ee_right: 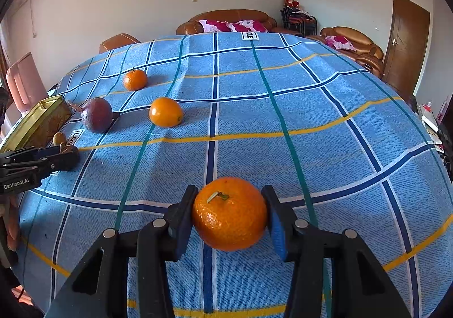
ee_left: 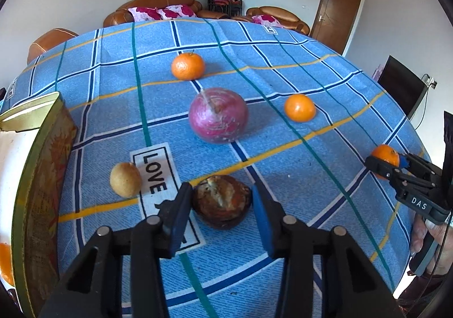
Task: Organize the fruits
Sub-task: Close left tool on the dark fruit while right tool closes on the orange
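Early in the job, by my reading. Most of the fruit lies loose on the blue checked tablecloth.

Left gripper: jaws brought in around a dark brown, shrivelled fruit sitting on the cloth. The near-side pad looks to touch it; on the other side I see a sliver of gap, so I can't call it a firm pinch.

Right gripper: pads pressed on both flanks of a stemmed mandarin, which rests on the cloth, not lifted as far as I can tell.

Still out on the table: a far mandarin, a large reddish-purple fruit, a smooth orange, and a small tan fruit beside the "LOVE" patch.

The gold-rimmed tin stands at the table's left edge, just beside the tan fruit. An orange shape shows low at that edge of the left view; it may be one fruit already stowed, but I can't confirm.

Judgement: at most one piece sorted, two being taken up, four untouched. I assume the tin is the destination.
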`<action>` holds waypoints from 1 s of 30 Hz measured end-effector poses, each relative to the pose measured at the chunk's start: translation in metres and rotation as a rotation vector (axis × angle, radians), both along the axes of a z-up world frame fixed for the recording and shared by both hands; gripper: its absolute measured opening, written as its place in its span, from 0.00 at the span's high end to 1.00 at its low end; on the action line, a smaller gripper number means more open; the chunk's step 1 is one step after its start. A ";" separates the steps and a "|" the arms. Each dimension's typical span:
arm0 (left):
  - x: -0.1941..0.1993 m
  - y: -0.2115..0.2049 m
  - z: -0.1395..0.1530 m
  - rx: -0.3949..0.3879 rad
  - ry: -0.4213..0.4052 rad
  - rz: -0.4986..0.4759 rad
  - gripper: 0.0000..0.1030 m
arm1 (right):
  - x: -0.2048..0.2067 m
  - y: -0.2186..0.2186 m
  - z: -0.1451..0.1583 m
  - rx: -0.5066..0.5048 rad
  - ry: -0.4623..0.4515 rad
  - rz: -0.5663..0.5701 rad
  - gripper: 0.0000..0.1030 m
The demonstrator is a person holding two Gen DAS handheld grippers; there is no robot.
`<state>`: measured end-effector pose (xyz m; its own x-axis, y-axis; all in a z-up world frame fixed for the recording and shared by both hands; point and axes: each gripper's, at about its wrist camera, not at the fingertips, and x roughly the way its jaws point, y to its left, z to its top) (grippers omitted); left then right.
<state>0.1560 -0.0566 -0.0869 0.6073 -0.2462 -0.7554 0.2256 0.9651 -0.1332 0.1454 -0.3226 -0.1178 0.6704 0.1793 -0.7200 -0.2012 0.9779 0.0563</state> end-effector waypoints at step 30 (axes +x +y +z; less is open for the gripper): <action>-0.037 0.007 0.034 -0.019 -0.262 0.015 0.57 | -0.034 0.018 0.022 0.066 -0.251 0.134 0.53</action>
